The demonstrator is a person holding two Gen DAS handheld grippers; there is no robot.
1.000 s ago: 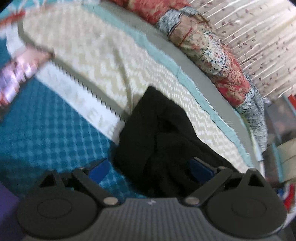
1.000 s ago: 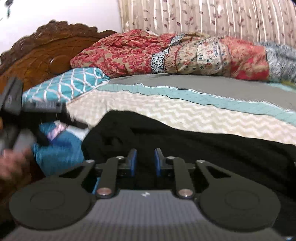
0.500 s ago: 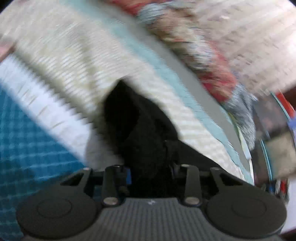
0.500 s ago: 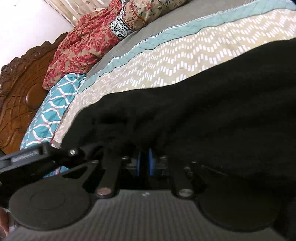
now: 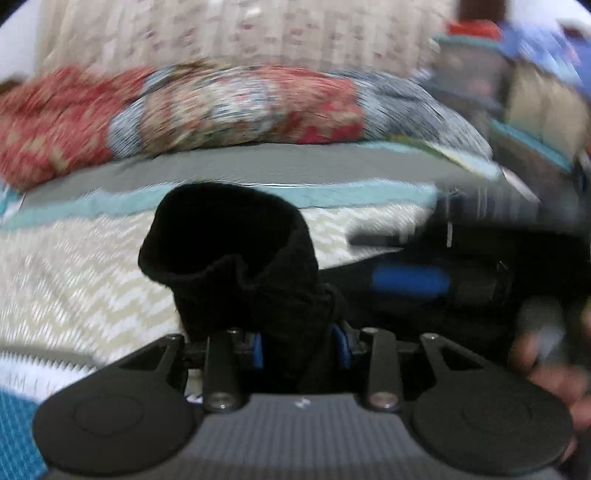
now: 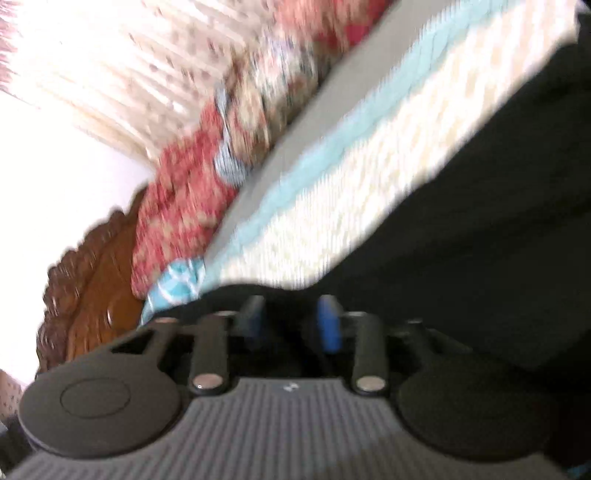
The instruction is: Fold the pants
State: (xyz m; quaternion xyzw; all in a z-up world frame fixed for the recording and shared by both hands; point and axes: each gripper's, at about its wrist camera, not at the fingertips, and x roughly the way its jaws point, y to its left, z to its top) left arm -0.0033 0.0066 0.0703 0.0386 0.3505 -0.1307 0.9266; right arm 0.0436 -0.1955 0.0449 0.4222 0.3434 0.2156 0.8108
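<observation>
both sets of tongs sit at the near edge of the black pants, and i read each from its own camera. left gripper has its blue pads pressed on a thick bunch of the black cloth, the jaws held part way apart by the wad and easing a touch wider; the cloth stands up out of them in a rounded hump, which tells me i am carrying this end clear of the chevron bedspread so it can be laid over the rest. right gripper is letting go: its jaws are opening, the two pads stand apart with dark fabric behind and between them, and i cannot see either pad pressing on it, so i judge that corner is released to lie where it is. from the pants, the bedspread stretches away on the far side, and beyond that lies the patchwork quilt against the curtain. in the left view the other tool and a hand show blurred just right of the pants. the pants stretch across the bedspread in the right view, flat and dark. blur hides the fold line, so i would not trust it yet.
</observation>
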